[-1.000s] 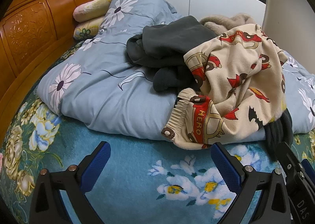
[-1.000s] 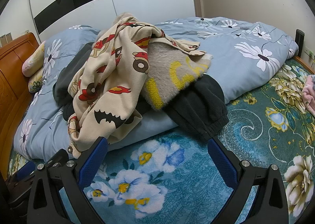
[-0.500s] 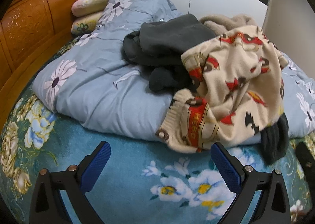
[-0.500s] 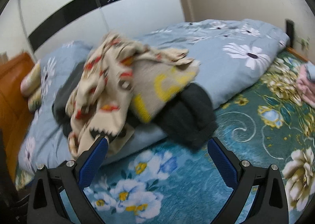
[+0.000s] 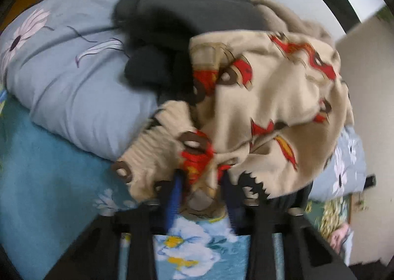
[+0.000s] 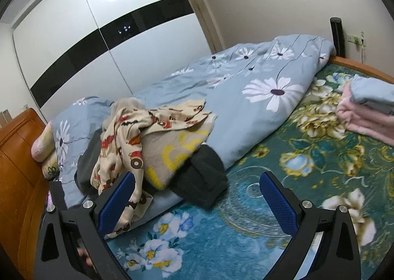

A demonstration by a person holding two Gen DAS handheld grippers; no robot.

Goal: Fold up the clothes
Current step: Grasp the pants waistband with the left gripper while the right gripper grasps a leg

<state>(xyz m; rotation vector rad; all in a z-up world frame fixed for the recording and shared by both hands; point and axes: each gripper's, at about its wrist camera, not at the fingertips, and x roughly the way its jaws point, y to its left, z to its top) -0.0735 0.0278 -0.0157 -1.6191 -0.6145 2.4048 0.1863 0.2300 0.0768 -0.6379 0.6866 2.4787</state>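
A cream garment with red car prints (image 5: 266,97) lies on a pile of clothes on the bed. My left gripper (image 5: 200,179) is shut on its lower hem. The same garment shows in the right wrist view (image 6: 128,137), draped over a grey sweater with yellow letters (image 6: 172,154) and dark grey clothes (image 6: 204,181). More dark clothes (image 5: 177,24) lie behind it in the left wrist view. My right gripper (image 6: 197,196) is open and empty above the teal floral bedspread (image 6: 246,230), right of the pile.
A rolled blue flowered duvet (image 6: 246,88) runs along the far side of the bed. Folded pink and blue clothes (image 6: 367,110) sit at the right. A wooden headboard (image 6: 17,161) and pillows (image 6: 44,147) are at the left. A white wardrobe (image 6: 110,33) stands behind.
My left gripper moved forward to the pile and closed on the cream garment's hem. My right gripper pulled back to the right and stayed open.
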